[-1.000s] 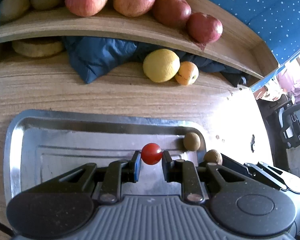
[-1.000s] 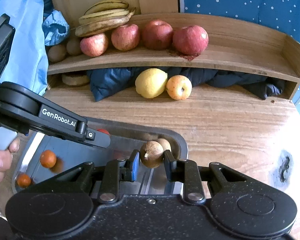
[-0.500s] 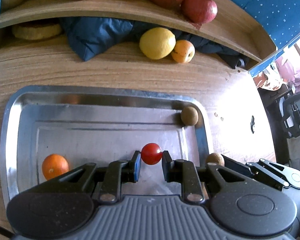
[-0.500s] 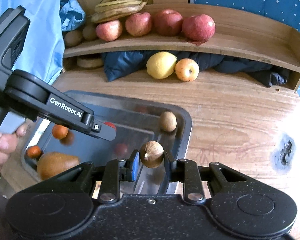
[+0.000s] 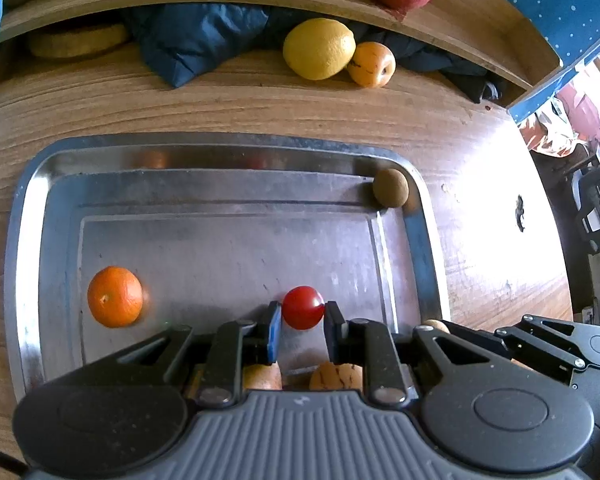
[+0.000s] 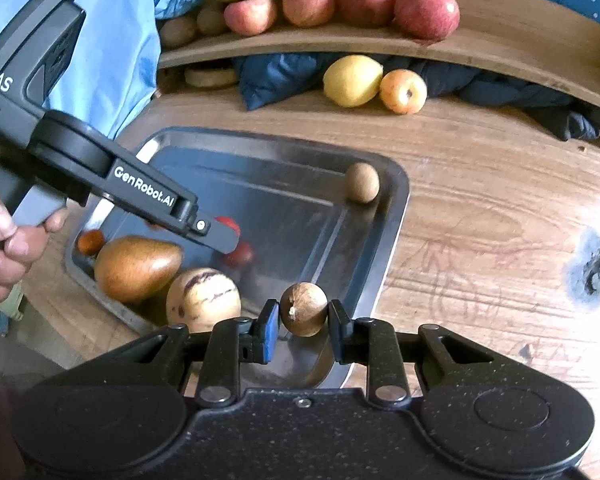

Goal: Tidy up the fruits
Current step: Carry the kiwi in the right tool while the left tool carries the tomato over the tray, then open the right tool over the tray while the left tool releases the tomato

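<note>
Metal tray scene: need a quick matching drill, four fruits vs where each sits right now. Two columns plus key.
Things:
1. cherry tomato
2. brown round fruit
3. mandarin
4. lemon

Places:
A. on the wooden table under the shelf, touching a small yellow-orange fruit
B. between the fingers of the right gripper
C. loose on the metal tray, left part in the left wrist view
D. between the fingers of the left gripper

Pairs: 1-D, 2-B, 3-C, 4-A
</note>
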`<state>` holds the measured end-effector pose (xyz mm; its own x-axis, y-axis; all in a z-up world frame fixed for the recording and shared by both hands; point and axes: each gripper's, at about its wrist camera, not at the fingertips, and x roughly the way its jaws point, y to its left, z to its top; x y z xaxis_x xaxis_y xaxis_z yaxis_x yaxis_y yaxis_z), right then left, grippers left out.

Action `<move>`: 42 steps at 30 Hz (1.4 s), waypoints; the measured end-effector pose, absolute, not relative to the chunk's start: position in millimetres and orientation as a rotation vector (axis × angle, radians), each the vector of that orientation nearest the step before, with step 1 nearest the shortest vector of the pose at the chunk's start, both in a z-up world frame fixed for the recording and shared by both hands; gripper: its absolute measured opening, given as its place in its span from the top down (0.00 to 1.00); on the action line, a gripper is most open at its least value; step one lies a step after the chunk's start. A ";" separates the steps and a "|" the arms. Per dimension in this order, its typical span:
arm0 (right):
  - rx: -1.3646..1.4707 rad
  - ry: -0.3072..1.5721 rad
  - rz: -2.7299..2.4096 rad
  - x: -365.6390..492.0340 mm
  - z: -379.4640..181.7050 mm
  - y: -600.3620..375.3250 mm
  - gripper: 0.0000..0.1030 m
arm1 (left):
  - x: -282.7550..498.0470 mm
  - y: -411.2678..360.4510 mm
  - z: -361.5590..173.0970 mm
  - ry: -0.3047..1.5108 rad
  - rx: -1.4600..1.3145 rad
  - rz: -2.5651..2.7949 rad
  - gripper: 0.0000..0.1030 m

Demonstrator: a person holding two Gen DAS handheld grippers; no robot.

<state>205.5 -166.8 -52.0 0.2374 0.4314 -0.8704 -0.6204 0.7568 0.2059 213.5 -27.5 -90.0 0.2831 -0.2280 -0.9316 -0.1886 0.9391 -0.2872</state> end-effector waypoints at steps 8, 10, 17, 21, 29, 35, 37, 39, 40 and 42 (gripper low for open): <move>-0.206 1.151 0.752 201.0 -54.7 -166.2 0.71 | 212.7 -32.7 -91.8 1.304 -0.369 -0.025 0.77; -0.208 1.154 0.752 200.8 -55.3 -166.9 0.71 | 212.3 -32.6 -91.4 1.305 -0.368 -0.026 0.77; -0.208 1.154 0.752 201.4 -55.3 -167.5 0.70 | 211.5 -32.4 -90.8 1.304 -0.368 -0.026 0.77; -0.209 1.152 0.753 201.0 -54.9 -168.4 0.70 | 210.0 -29.8 -88.8 1.292 -0.385 -0.026 0.69; -0.207 1.141 0.776 199.4 -51.4 -168.1 0.55 | 205.1 -26.5 -79.6 1.250 -0.416 -0.045 0.47; -0.209 1.126 0.773 198.6 -47.3 -169.4 0.28 | 197.1 -22.4 -71.5 1.238 -0.402 -0.016 0.21; -0.205 1.125 0.776 198.3 -46.8 -170.0 0.25 | 193.3 -19.8 -69.1 1.233 -0.403 -0.013 0.18; -0.207 1.123 0.779 197.7 -46.5 -169.4 0.22 | 188.4 -16.5 -65.5 1.225 -0.400 -0.010 0.14; -0.209 1.122 0.782 197.3 -46.2 -168.8 0.21 | 186.0 -14.5 -63.8 1.223 -0.400 -0.008 0.13; -0.213 1.121 0.789 196.6 -45.7 -167.2 0.16 | 181.0 -10.4 -61.4 1.228 -0.396 -0.009 0.08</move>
<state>196.6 -167.2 -45.7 0.2021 0.4575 -0.8659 -0.6605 0.7165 0.2244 181.0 -10.4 -61.4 0.3454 -0.2180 -0.9128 -0.2048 0.9317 -0.3000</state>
